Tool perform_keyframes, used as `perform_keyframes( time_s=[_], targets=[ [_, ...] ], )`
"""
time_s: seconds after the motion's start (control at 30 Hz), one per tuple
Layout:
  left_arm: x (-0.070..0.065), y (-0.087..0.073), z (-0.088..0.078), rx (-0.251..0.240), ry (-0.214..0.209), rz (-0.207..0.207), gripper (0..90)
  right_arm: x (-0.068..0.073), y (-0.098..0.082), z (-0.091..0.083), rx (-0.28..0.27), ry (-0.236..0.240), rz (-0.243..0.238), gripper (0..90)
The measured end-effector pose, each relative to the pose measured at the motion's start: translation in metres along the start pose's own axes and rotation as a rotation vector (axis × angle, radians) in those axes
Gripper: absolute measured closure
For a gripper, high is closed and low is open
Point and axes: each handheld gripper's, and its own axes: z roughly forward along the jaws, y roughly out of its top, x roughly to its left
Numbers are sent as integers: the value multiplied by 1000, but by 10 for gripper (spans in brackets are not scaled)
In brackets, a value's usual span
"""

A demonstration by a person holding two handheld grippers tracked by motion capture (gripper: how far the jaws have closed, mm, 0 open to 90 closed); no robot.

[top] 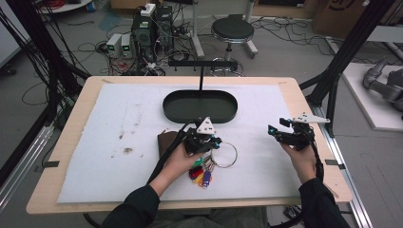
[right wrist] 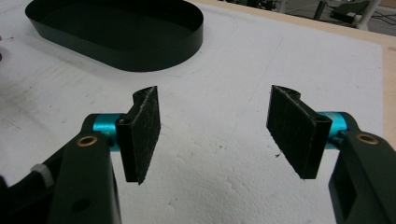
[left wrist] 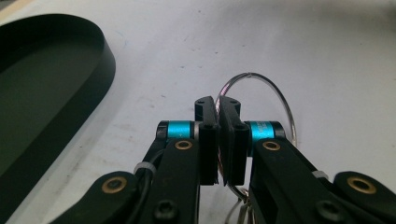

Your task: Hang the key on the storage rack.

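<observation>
High view: your two hands come in from the bottom edge over a pale wooden table [top: 71, 137] covered by a white foam mat [top: 123, 142]; a black oval metal tray [top: 200, 105] sits at the far middle of the mat.
Left gripper: your left gripper [top: 203, 141] sits near the mat's centre, just in front of the tray; in the left gripper view its jaws are pressed together on the thin silver wire key ring [left wrist: 261, 86]; the wire runs between the pads and loops out beyond the tips.
Key ring: the ring [top: 225, 155] lies on the mat to the right of your left hand [top: 178, 161]; the far arc of the loop rests on or just over the foam, and you cannot tell which from this angle.
Tags: a bunch of coloured plastic key tags [top: 200, 174], red, yellow, green and blue, hangs off the ring beside your left wrist.
Brown item: a dark brown flat piece [top: 166, 141], possibly a wallet, lies partly under your left hand.
Right gripper: your right gripper [top: 285, 134] is held above the right side of the mat, well apart from the ring; in the right gripper view its jaws stand wide apart with nothing between the black padded faces [right wrist: 142, 133]; only bare foam lies beneath, with the tray [right wrist: 116, 56] at the upper left.
</observation>
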Motion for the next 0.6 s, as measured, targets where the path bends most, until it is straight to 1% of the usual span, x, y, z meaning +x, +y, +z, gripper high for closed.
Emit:
perform_keyframes(
  time_s=[0.13, 0.2, 0.23, 0.27, 0.4, 0.43, 0.5, 0.53, 0.6],
  targets=[
    [-6, 1, -9, -20, -9, 27, 863, 0, 0, 0, -1, -1, 0, 357],
    [-10, 1, -13, -30, -19, 38, 863, 0, 0, 0, -1, 0, -1, 357],
    [-11, 1, -15, -30, -26, 51, 863, 1, 0, 0, -2, 1, -2, 357],
    [-13, 1, -16, -32, -30, 52, 863, 1, 0, 0, -1, 0, 0, 357],
    [-17, 0, -22, -43, -70, 64, 862, 1, 0, 0, -2, -1, -2, 357],
    [-18, 0, -23, -38, -77, 72, 861, 1, 0, 0, -2, -1, -2, 357],
    [-19, -1, -23, -35, -89, 73, 860, 1, 0, 1, 1, -2, -4, 358],
    [-19, -1, -23, -22, -94, 73, 859, 1, 0, 1, 1, -2, -2, 358],
    [-20, -3, -22, -14, -110, 71, 857, 2, 0, 1, 0, 0, -6, 358]
  ],
)
